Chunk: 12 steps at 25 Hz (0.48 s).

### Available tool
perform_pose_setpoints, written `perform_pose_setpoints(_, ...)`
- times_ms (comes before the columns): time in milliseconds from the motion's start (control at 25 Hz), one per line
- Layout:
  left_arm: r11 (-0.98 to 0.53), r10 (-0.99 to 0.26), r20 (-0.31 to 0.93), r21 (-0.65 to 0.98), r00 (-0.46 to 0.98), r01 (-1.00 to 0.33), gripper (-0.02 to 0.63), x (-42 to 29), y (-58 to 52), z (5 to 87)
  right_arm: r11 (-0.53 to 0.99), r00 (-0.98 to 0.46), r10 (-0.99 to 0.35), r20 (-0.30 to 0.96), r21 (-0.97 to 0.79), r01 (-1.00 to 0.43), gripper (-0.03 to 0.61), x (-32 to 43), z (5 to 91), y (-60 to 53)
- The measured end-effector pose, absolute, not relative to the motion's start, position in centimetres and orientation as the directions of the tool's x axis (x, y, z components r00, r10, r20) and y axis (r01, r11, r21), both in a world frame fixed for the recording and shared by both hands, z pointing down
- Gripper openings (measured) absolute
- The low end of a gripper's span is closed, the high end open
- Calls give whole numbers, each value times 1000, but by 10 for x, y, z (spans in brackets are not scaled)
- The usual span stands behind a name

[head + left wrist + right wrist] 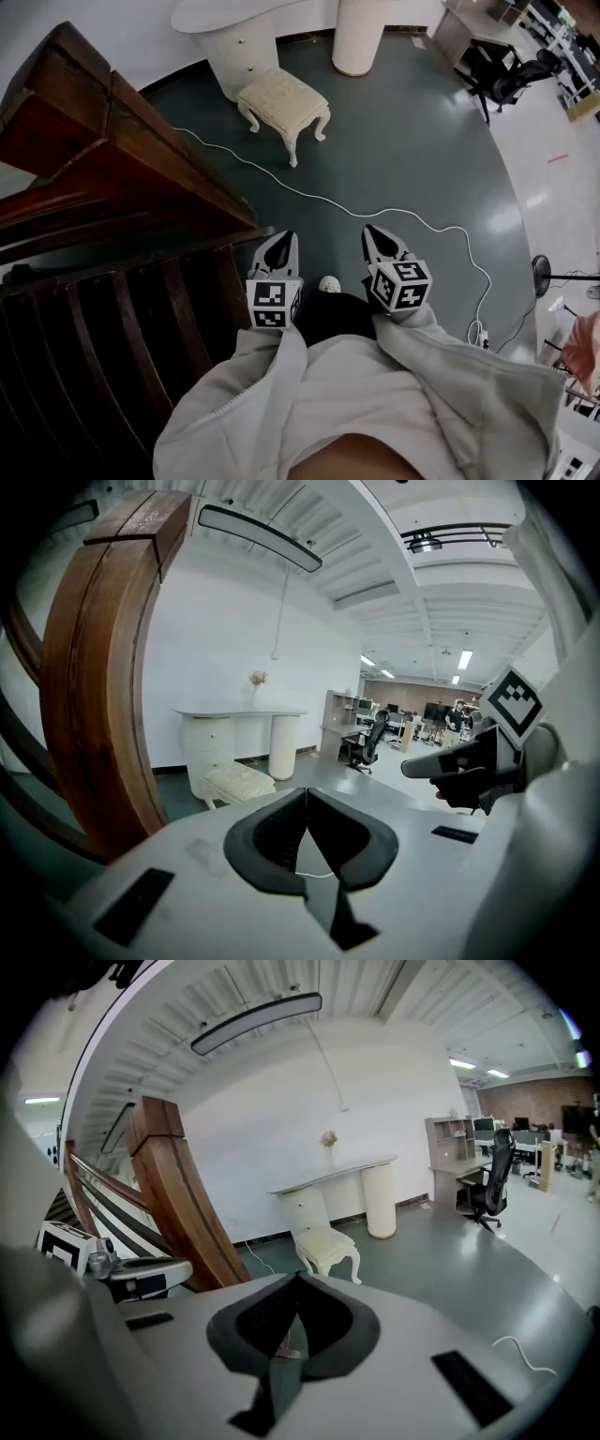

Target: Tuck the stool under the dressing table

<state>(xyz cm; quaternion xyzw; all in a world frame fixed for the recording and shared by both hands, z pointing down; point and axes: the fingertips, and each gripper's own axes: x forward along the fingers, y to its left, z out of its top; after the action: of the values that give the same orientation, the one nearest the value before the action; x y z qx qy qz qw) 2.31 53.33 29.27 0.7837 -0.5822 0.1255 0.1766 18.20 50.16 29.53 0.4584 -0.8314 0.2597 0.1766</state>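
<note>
The cream tufted stool with carved white legs (284, 103) stands far off on the grey-green floor (412, 159), just in front of the white dressing table (246, 14), beside its drawer pedestal and not under the top. A thin white cable (309, 192) crosses the floor nearer, right of a dark brown wooden frame (112, 141). Nearest, well apart from the stool, the left gripper (281, 240) and right gripper (377, 236) both have their jaws pressed together on nothing.

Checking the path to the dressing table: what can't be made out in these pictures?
dressing table: head view's top edge cuts its top.
stool: its seat hides one leg, head view.
ornament on the table: too small, gripper views.
cable: wooden frame hides one end, head view.
</note>
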Motion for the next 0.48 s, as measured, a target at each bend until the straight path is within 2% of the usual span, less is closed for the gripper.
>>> perform_pose_setpoints(480, -273, -872, 389, 114, 296, -955, 15, 48, 518, 292, 411, -506, -696, 510, -295, -863, 49, 217, 301, 497)
